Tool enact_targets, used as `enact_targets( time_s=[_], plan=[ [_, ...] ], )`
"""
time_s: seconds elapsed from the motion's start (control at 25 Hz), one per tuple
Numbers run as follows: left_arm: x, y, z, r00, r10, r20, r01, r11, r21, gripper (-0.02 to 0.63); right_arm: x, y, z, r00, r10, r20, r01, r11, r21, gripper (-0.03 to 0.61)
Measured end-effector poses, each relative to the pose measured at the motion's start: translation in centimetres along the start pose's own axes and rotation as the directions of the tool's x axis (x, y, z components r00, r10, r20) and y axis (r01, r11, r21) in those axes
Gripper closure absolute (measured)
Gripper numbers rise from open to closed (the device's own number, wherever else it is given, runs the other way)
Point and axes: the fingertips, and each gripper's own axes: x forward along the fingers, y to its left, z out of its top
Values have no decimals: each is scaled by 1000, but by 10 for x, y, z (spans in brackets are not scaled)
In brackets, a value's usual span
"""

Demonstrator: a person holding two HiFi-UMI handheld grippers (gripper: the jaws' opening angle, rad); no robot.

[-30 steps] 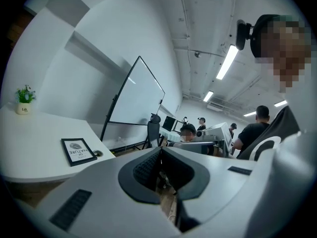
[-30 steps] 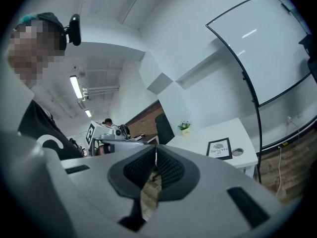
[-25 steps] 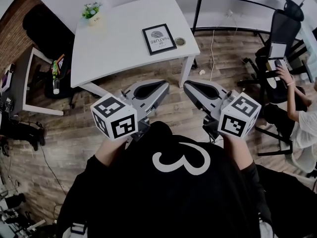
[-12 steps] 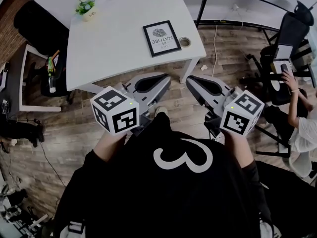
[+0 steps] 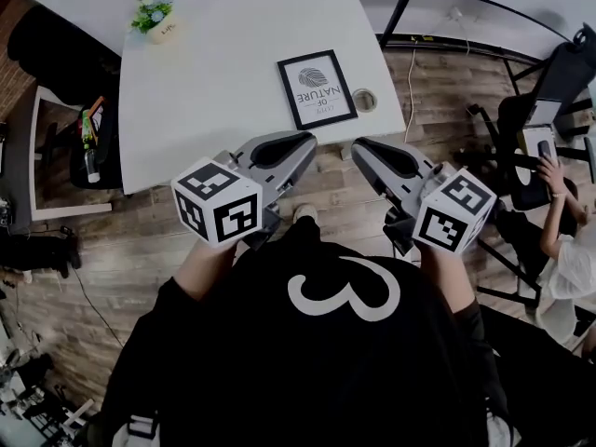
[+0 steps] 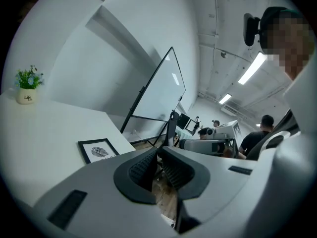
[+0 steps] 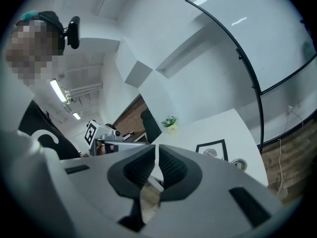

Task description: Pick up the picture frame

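Frame (image 5: 318,88) lies flat on the table (image 5: 214,73), close to the near corner, untouched. It sits ahead of both grippers, roughly between their lines and apart from both tips.

Left gripper (image 5: 305,142): jaws closed together, nothing between them. In its own view the frame (image 6: 98,150) shows ahead and to the left of the jaws.

Right gripper (image 5: 359,146): jaws likewise pressed together, empty. The frame (image 7: 213,150) shows ahead and to its right.

A small disc (image 5: 365,100) lies just beside the frame, ahead of the right gripper. The plant (image 5: 154,15) is well beyond the left gripper, at the far corner.

Progress: no part of the pick-up is done, and this reads as the approach. Left to do: open the jaws, reach the frame, grip an edge, lift. Judgement: the flat frame offers little edge, so the grip may need care.
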Motion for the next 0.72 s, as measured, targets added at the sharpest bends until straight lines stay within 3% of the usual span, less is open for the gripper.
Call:
enact_targets(
  time_s=[0.32, 0.52, 0.72],
  plan=[
    [4, 64, 5, 999, 17, -44, -20, 997, -68, 584, 39, -33, 12, 999, -50, -17, 50, 999, 11, 551],
    [17, 90, 2, 997, 44, -63, -51, 993, -109, 503, 50, -57, 10, 996, -77, -44, 78, 997, 15, 551],
    [30, 113, -7, 991, 104, -86, -117, 981, -155, 460, 61, -83, 6, 995, -48, -87, 50, 999, 22, 551]
  ],
)
